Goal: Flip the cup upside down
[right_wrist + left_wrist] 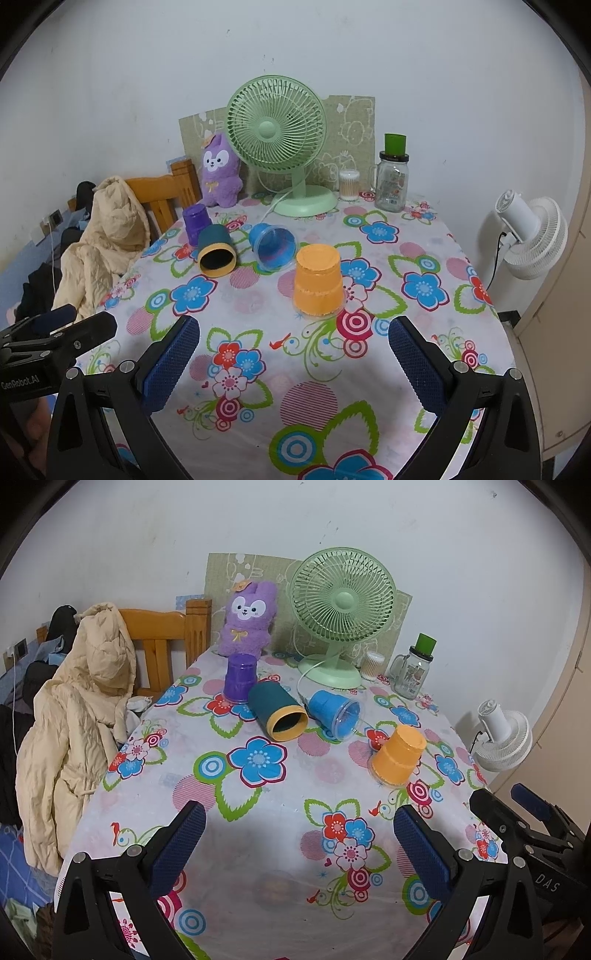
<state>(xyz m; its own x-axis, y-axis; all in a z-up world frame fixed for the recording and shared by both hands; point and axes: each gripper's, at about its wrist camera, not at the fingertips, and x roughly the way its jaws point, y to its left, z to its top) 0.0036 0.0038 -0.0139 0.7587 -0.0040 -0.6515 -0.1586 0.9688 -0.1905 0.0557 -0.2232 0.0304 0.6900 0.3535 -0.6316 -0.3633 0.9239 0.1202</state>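
Four cups sit on the flowered tablecloth [280,834]. An orange cup [398,755] [318,280] stands upside down at the right. A blue cup [334,713] [273,246] lies on its side with its mouth toward me. A dark teal cup with a yellow rim [277,712] [217,252] also lies on its side. A purple cup [240,676] [197,224] stands upside down at the back left. My left gripper [299,834] is open and empty above the near table. My right gripper [293,350] is open and empty, just in front of the orange cup.
A green desk fan [340,609], a purple plush toy [249,620], a glass jar with a green lid [412,668] and a cotton-swab tub [371,664] line the back. A wooden chair with a beige jacket [77,716] stands left. A white fan [502,738] stands right.
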